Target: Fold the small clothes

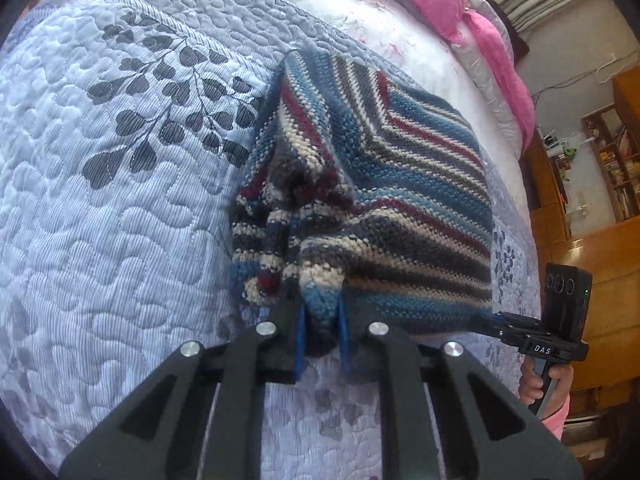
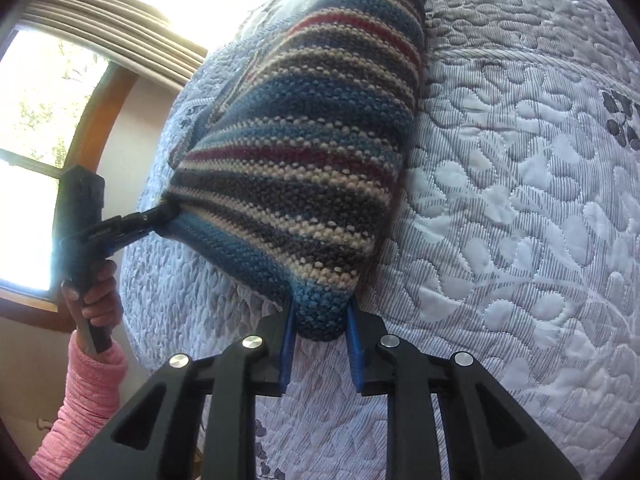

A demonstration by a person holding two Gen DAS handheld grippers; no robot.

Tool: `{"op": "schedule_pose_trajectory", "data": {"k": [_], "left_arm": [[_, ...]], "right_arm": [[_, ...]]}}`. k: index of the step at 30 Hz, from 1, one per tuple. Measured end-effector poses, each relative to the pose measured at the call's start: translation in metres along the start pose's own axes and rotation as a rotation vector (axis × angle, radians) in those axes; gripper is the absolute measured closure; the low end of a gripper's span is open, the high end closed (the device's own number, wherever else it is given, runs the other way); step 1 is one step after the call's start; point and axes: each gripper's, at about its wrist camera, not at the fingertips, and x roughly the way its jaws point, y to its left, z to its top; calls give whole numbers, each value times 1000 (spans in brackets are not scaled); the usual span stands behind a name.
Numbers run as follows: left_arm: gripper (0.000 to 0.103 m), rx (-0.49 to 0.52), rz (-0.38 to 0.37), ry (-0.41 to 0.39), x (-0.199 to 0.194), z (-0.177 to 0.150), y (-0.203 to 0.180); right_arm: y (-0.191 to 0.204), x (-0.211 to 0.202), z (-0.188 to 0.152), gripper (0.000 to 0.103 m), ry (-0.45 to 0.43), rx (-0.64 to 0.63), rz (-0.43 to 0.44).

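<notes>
Gripping, left gripper (image 1: 322, 312): jaws clamped on a bunched blue-and-cream edge of the striped knit garment (image 1: 372, 184); its blue pads (image 1: 301, 340) press the wool from both sides.
Quilted bedspread (image 1: 120, 200): pale grey-blue, stitched in leaf shapes with a dark leaf print; it lies under the garment and fills the left of the left wrist view.
Garment position: on the bedspread, near the middle of the bed, with its near edge lifted between the two grippers; stripes run blue, cream, dark grey and maroon, and the cloth is rumpled into folds on the left side.
Right gripper (image 2: 320, 320): jaws clamped on another blue corner of the same garment, blue pads (image 2: 354, 340) on either side of the knit.
Right hand (image 1: 540, 384): wrapped around the black handle at the right edge of the left wrist view, a pink sleeve (image 1: 558, 412) at the wrist.
Pink bedding (image 1: 460, 20): bunched at the far end of the bed, well apart from the garment.
Wooden shelves (image 1: 612, 160): against the wall at far right.
</notes>
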Motion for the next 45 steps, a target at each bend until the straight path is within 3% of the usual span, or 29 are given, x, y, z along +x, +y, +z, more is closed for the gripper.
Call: {"op": "schedule_pose_trajectory", "data": {"k": [3, 6, 8, 9, 11, 12, 13, 16, 22, 24, 25, 28, 30, 32, 34, 37, 39, 40, 41, 45], "left_arm": [[91, 28, 67, 48, 28, -4, 7], [91, 33, 81, 41, 39, -4, 7], [87, 60, 96, 37, 34, -5, 1], [86, 78, 100, 37, 30, -6, -3], [69, 106, 97, 22, 14, -6, -9], [60, 122, 89, -3, 4, -6, -13], [57, 138, 83, -29, -7, -3, -15], [50, 122, 82, -96, -28, 17, -15], [55, -13, 56, -66, -3, 76, -1], [72, -41, 27, -34, 11, 85, 1], [90, -59, 27, -26, 16, 88, 1], [90, -53, 5, -71, 10, 90, -6], [91, -35, 35, -108, 4, 90, -7], [91, -54, 82, -75, 15, 93, 2], [90, -82, 76, -19, 28, 92, 18], [73, -66, 44, -41, 20, 85, 20], [39, -47, 16, -66, 10, 83, 17], [32, -32, -4, -70, 6, 82, 16], [27, -22, -12, -71, 4, 83, 16], [24, -43, -47, 7, 19, 91, 27]], "right_arm": [[-8, 20, -3, 81, 30, 15, -21], [-8, 26, -5, 80, 33, 16, -13], [-3, 22, -5, 72, 37, -18, -22], [-1, 18, -4, 64, 42, -26, -22], [-2, -1, -4, 60, 12, -50, -13], [1, -11, -2, 52, -14, -68, -20], [1, -20, 2, 46, -43, -78, -32], [-1, -34, 15, 45, -87, -79, -70], [-2, -24, 20, 45, -82, -70, -109], [0, -16, 19, 45, -70, -72, -110], [0, -13, 18, 45, -63, -74, -117], [2, -6, 17, 45, -59, -90, -137], [0, -3, 18, 45, -59, -93, -131], [-1, -1, 19, 45, -57, -89, -133], [0, 5, 20, 45, -54, -86, -128], [2, 5, 19, 45, -50, -105, -138], [4, 2, 19, 45, -55, -113, -140], [4, 0, 19, 45, -59, -111, -139], [5, -2, 19, 45, -63, -110, -139], [5, -6, 22, 45, -75, -112, -136]]}}
